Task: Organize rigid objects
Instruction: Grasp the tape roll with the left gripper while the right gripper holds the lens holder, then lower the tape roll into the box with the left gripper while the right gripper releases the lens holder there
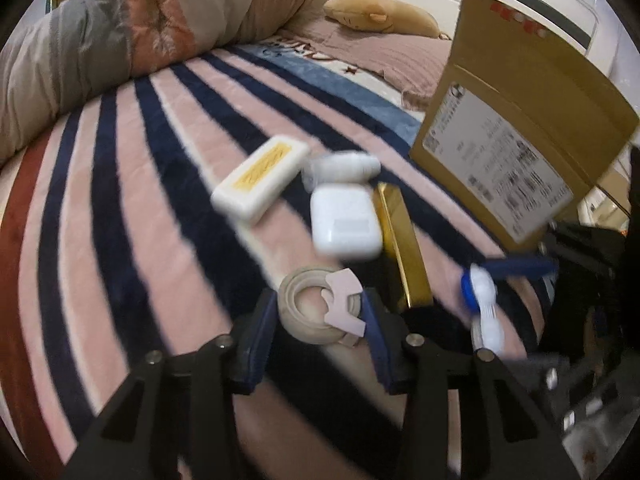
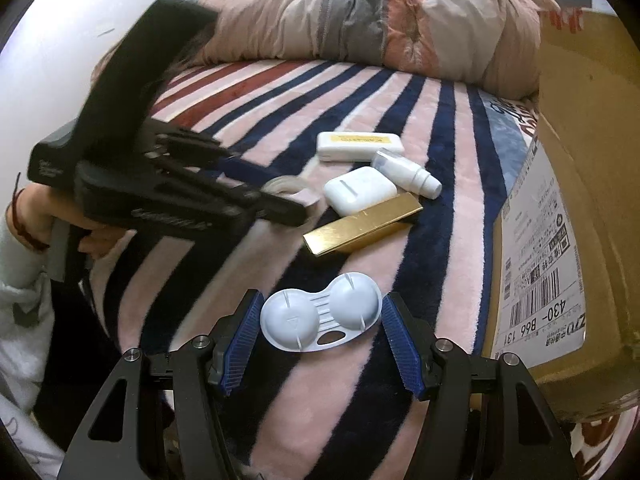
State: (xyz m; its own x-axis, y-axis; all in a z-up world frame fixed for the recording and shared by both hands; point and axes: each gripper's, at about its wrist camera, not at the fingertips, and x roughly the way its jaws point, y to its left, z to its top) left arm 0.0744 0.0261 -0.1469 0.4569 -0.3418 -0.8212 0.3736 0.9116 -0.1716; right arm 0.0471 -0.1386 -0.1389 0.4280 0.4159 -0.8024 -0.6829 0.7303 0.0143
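you're basically at the start here, nothing looks sorted yet. all the small stuff sits loose on the striped bed [image 2: 224,92], and the cardboard box [image 2: 576,208] stands just beside the pile on your right. i can't see inside it, so no idea if anything's gone in.

your left tool [image 1: 320,312] has its fingers apart on either side of the tape roll [image 1: 310,308], not clamped as far as i can tell, though that view is blurry. your right tool [image 2: 320,336] is the same deal: fingers spread either side of the pale blue lens case [image 2: 320,314], with small gaps, so it isn't gripped yet.

still waiting further up the bed: the gold box [image 2: 362,224], the white earbud case [image 2: 360,190] resting against it, the little white bottle [image 2: 408,174] touching the earbud case, and the white case with the yellow label [image 2: 360,146] behind them.

so my guess is two grabs are about to happen and four more things are left after that. the blanket's plush, so you might need to press down a bit to get under that flat lens case.
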